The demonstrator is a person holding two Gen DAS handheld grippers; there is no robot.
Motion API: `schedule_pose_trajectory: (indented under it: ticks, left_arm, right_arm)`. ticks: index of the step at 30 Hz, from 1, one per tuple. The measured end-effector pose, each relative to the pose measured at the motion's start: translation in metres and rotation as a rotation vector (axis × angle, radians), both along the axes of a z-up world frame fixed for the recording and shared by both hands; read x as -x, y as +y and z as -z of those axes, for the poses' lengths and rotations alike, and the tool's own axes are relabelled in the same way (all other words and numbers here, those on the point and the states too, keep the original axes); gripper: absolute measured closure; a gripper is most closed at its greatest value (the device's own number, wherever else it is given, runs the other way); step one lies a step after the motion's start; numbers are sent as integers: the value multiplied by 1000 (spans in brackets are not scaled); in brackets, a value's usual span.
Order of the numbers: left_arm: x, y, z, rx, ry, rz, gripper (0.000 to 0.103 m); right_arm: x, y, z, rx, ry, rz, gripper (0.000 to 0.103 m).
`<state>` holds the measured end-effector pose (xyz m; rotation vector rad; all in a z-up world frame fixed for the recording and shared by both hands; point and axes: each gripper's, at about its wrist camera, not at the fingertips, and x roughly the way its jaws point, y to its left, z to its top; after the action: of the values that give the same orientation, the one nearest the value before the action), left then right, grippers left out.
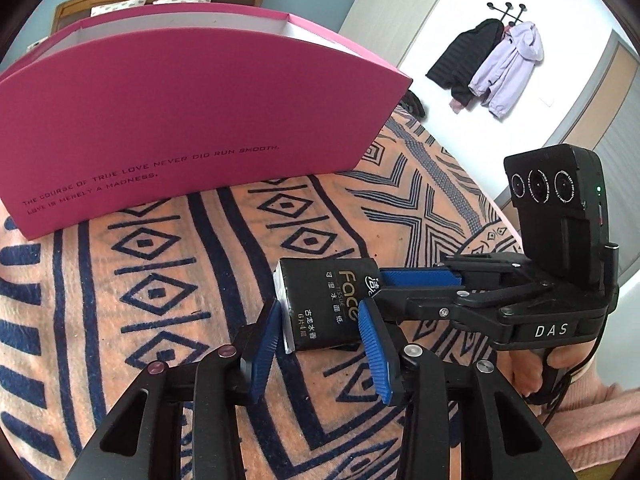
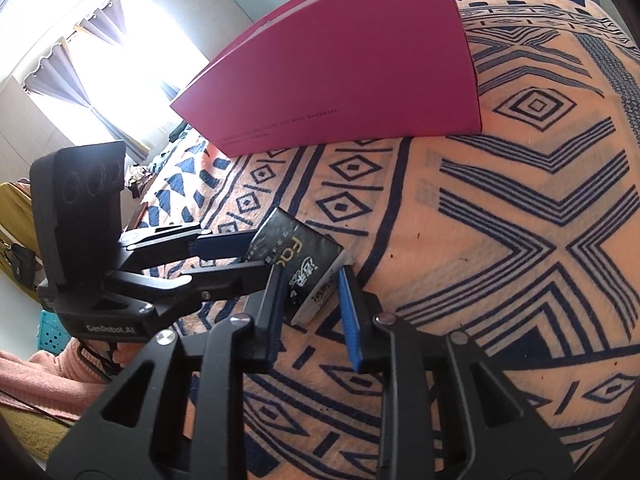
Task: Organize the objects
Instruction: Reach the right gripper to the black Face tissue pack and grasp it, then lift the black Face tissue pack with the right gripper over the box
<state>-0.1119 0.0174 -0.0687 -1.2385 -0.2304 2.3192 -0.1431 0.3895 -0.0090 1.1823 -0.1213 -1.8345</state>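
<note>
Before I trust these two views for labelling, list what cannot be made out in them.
- Pink box interior: both views look at its outer wall from low down, so the contents are hidden.
- Tissue pack: the right claw straddles it, but neither view shows whether the pads touch it.
- Small print on the box: sharp in the left view, blurred in the right.
- Blanket: cut off by the fisheye edge.

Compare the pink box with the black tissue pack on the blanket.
The pink box is large, open-topped and stands upright; the black tissue pack is small, sealed and lies flat. The box is plain magenta with a small line of dark text low on its front; the pack is glossy black with gold "Face" lettering. No gripper is at the box, while both grippers' fingers flank the pack. Both rest on the patterned blanket.
</note>
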Motion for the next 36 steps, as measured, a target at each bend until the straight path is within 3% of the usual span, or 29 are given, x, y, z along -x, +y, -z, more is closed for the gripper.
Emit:
schedule_pose_trajectory:
  ticks: [7,20,36]
  left_arm:
    - [-1,1,-8,-13,17,-1,64]
    - [0,-4,-41,-53,106,-25,66]
    - [19,-6,-82,-28,204,-65,67]
  right_arm:
    - [-1,1,-5,11,14,12,74]
    - [1,1,-43,32,124,17,74]
    - [18,-7,-89,69,240,20,74]
